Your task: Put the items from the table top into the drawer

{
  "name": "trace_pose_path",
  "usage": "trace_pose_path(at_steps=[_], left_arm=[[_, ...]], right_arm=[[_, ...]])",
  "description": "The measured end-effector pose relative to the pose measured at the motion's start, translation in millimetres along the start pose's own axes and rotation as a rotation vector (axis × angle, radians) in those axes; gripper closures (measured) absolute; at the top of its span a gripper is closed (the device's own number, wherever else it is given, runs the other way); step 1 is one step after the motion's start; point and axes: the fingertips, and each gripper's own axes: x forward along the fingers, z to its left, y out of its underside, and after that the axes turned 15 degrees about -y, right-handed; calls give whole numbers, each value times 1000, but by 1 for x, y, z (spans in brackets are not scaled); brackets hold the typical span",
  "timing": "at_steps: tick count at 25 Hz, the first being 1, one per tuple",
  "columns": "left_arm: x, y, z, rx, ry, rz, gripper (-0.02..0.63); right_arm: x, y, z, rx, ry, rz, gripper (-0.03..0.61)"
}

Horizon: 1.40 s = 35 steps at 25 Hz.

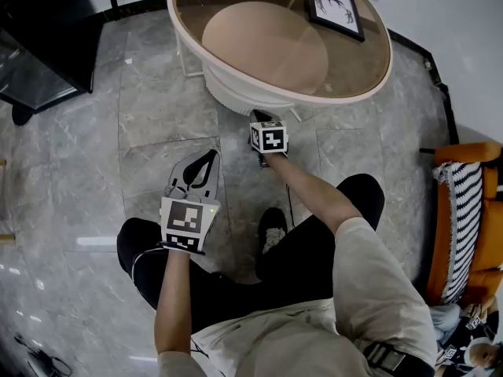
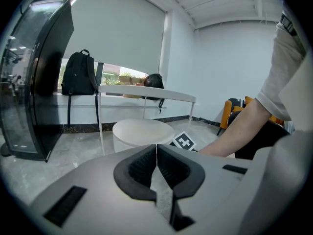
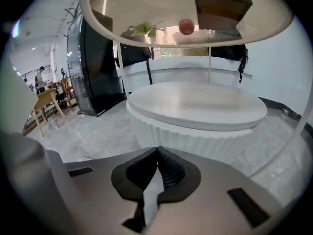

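A round glass table top (image 1: 369,69) carries a black picture frame (image 1: 334,6). From below, the right gripper view shows that frame (image 3: 220,11), a red apple (image 3: 186,26) and a green leaf (image 3: 142,29) on the glass. Under the top stands a white ribbed drum (image 1: 236,93); no drawer front is discernible on it. My right gripper (image 1: 262,117) is shut and empty, low, just in front of the drum (image 3: 195,114). My left gripper (image 1: 206,158) hangs shut and empty over the floor, further back and to the left; its own view (image 2: 156,147) shows the drum (image 2: 142,131).
A black glass cabinet (image 1: 39,45) stands at the left. An orange chair with a striped cushion (image 1: 464,210) is at the right. A backpack (image 2: 80,75) hangs by a long white desk (image 2: 146,93) at the wall. Grey marble floor (image 1: 94,155) surrounds the table.
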Motion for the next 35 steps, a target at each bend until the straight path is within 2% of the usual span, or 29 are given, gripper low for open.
trace_pose_path(at_steps=[3,6,8,10,13,16,19,23,26,29,31,35], left_arm=[[-2,0,2,1,-2,1,592],[-6,-1,4,7,0,-1,592],[-9,-2,4,26,9,-2,592],[-9,-4,2,50,25,-3,592],[-6,-9,1,73,49,-7,592],[2,-14,-7,88,74,-17,592],[14,-16,-19,95,97,-30,592],[27,-27,-24,75,101,-44,592],[32,-36,-23,47,73,-29,592],[35,-43,-14,-6,25,55,592],[32,-56,-12,-11,8,96,592],[-1,-100,-27,-46,18,149,592]], right_arm=[[-1,-6,-10,37,14,-10,543],[2,-7,-8,-7,-25,49,543],[2,-6,-3,-101,-91,108,543],[-3,-4,1,-238,-151,172,543],[-13,-9,10,-430,-202,267,543],[-24,-22,29,-516,-266,295,543],[-37,-29,54,-521,-340,264,543],[-42,-44,89,-472,-423,162,543],[-41,-67,107,-389,-482,72,543],[-64,-77,114,-360,-473,6,543],[-88,-85,111,-346,-447,-15,543],[-157,-92,106,-339,-371,21,543]])
